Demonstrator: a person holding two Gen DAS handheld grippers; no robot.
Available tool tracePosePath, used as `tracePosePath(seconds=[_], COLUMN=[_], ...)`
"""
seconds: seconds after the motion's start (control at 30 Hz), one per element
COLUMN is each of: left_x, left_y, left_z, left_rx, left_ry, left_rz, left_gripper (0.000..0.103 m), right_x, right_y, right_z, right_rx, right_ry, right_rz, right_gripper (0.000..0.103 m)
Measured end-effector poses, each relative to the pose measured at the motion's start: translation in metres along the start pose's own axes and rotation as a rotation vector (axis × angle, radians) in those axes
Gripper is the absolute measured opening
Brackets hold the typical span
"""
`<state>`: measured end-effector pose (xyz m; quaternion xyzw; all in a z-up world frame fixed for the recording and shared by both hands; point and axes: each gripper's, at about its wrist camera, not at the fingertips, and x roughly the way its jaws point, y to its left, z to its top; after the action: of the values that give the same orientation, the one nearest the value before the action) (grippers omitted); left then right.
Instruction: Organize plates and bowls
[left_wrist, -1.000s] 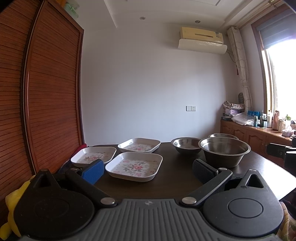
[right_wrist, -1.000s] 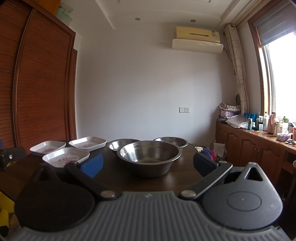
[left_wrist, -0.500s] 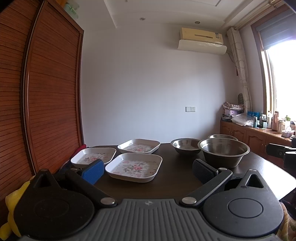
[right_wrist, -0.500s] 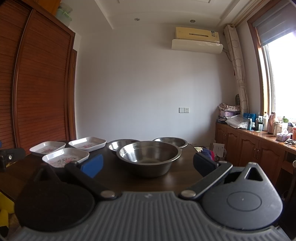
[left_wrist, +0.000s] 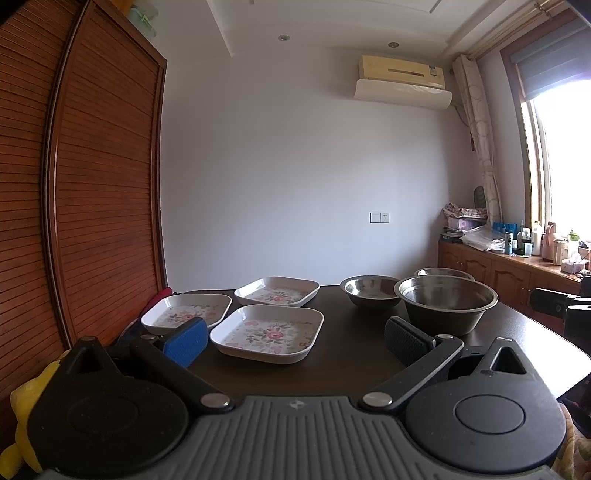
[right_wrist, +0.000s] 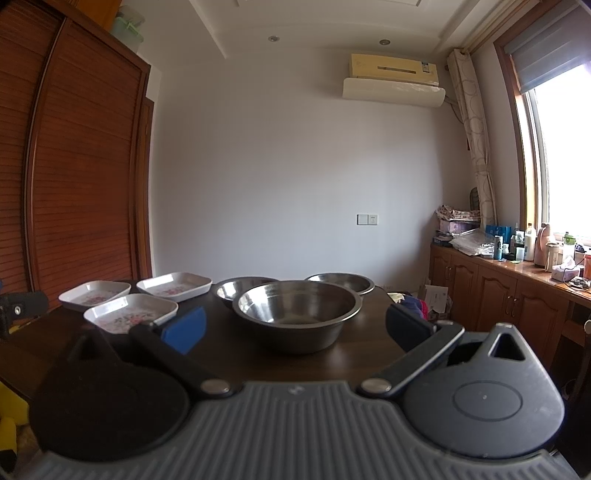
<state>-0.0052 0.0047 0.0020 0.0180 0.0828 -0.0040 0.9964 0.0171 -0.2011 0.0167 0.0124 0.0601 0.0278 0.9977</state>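
Nothing has moved since the earlier frames, left gripper and right gripper both spread wide and empty above the dark wooden tabletop, three white square floral plates left of the large stainless steel bowl, two smaller steel bowls just behind it

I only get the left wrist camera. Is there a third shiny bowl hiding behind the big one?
Observer: Yes. The right wrist view shows the back bowl almost whole, behind the big bowl and a bit to its right.
Child: Is my right claw open?
Observer: Yes. The right claw is open wide, and the big bowl sits straight ahead of it, untouched.
Child: What's past the far end of the table?
Observer: A pile of clothes and a cardboard box, low down by the cabinets.
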Motion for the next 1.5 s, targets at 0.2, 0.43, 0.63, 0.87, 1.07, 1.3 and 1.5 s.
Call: tracePosePath(seconds=[0.2,0.43,0.63,0.87,1.07,1.3,1.5], left_x=[0.003,0.013,0.023,0.028,0.033,0.037,0.043], left_y=[0.002,0.009,0.017,0.035,0.050,0.067,0.076], left_z=[-0.001,0.000,0.002,0.008,0.013,0.018,0.021], left_rx=[0.000,0.002,0.010,-0.029,-0.028,-0.032,-0.020], left_ry=[0.006,0.019,0.027,0.025,0.024,0.020,0.025], left_rz=[0.005,0.012,0.027,0.048,0.077,0.109,0.118], left_gripper=[0.103,0.103,0.103,0.103,0.103,0.103,0.103], right_x=[0.001,0.010,0.021,0.028,0.032,0.039,0.042], right_y=[0.000,0.007,0.017,0.031,0.043,0.056,0.064], right_z=[-0.001,-0.003,0.000,0.002,0.002,0.002,0.004], right_rx=[0.000,-0.015,-0.009,-0.022,-0.023,-0.038,-0.053], right_ry=[0.004,0.013,0.017,0.020,0.025,0.033,0.037], right_rz=[0.004,0.023,0.063,0.093,0.116,0.140,0.160], right_gripper=[0.103,0.103,0.103,0.103,0.103,0.103,0.103])
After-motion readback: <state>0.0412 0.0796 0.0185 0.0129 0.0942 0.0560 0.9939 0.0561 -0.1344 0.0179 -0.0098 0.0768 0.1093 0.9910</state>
